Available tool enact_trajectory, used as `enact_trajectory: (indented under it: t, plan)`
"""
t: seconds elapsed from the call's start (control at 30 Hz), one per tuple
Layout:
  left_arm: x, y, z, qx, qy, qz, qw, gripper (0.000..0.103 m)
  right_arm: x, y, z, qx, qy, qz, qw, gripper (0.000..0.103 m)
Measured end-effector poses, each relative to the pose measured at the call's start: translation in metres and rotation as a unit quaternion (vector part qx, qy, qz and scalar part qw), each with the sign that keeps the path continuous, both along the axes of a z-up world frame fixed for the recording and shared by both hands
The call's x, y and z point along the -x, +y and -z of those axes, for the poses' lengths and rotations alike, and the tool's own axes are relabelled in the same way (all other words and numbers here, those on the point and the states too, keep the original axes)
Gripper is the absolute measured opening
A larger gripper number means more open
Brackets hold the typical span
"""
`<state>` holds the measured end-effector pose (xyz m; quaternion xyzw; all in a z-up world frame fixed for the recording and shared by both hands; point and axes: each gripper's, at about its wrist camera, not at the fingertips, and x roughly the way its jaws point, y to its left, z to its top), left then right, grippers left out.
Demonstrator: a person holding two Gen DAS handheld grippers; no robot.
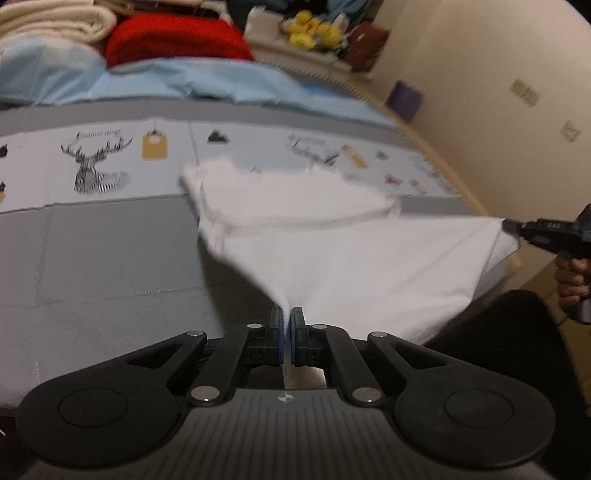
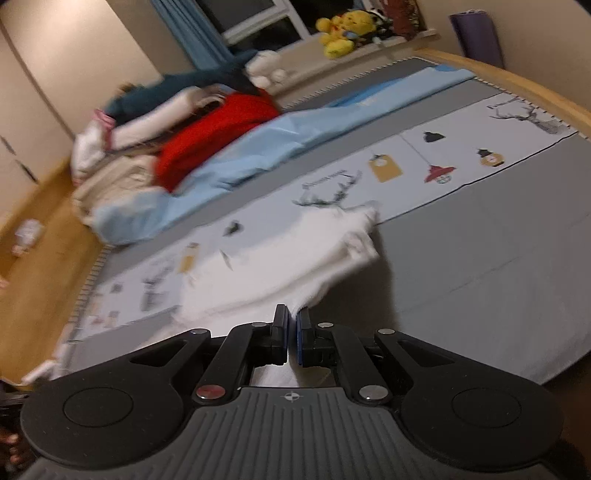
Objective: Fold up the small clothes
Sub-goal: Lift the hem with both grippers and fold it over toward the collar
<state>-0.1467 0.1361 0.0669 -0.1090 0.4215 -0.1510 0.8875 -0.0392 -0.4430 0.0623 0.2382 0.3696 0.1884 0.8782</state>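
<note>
A: Holding the white garment (image 1: 332, 251) up over the bed (image 1: 92, 266) by two corners, with the left gripper (image 1: 287, 325) pinched fully shut on a bunched point of cloth and the right gripper (image 1: 511, 226) clamped the same way on the other corner. Looked stretched between the two. Reached with its far end over the patterned strip (image 1: 96, 162) of the bedspread. Could not tell through the blur whether touching there.

B: Agreed on the jaws: closed tight on thin fabric in both wrist views, with nothing else between. Judged the left hold as slim, though, having caught only a tip of cloth. Could have slipped out under a sharp tug and dropped that side in a heap.

A: Feared an uneven pull as well. Might have skewed the fold line and left a crooked edge. Noticed a turned-over flap near the far hem too. Could have been trapped inside the fold as a wrinkle.

B: Looked around next. Saw a blue sheet (image 1: 184, 81) bunched beyond the patterned strip, a red cloth (image 1: 177, 37) and a cream blanket (image 1: 55, 22) piled behind, and yellow plush toys (image 1: 314, 31) on a ledge by the wall. Lay well apart from the garment, every one.

A: Found nothing in the way, then. Had grey bedspread just beside the garment for laying down. Worried only about snagging the blue sheet if carried too far forward.
</note>
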Motion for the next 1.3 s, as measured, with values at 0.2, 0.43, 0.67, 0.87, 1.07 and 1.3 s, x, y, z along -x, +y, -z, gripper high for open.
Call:
enact_trajectory:
  t: [0.2, 0.43, 0.67, 0.87, 1.07, 1.3]
  plan:
    - [-0.002, 0.019, -0.011, 0.04, -0.013, -0.032, 0.9986, 0.003, 0.011, -0.032, -0.001, -0.063, -0.001, 0.014, 0.998, 0.004]
    - [-0.109, 0.037, 0.045, 0.02, 0.028, -0.096, 0.9948, 0.003, -0.063, 0.001, 0.036, -0.014, 0.027, 0.05, 0.998, 0.004]
    - [-0.192, 0.044, 0.104, 0.002, 0.07, -0.11, 0.9915, 0.003, -0.153, 0.034, 0.094, 0.044, 0.084, 0.056, 0.994, 0.004]
    - [-0.216, 0.037, 0.125, -0.013, 0.094, -0.11, 0.9894, 0.004, -0.186, 0.049, 0.129, 0.06, 0.122, 0.064, 0.989, 0.004]
    - [-0.212, 0.06, 0.118, 0.03, 0.071, -0.162, 0.9839, 0.008, -0.195, 0.037, 0.126, 0.084, 0.087, 0.112, 0.986, 0.007]
    - [-0.213, 0.064, 0.144, -0.006, 0.136, -0.149, 0.9794, 0.024, -0.184, 0.017, 0.15, 0.091, 0.118, 0.066, 0.987, 0.007]
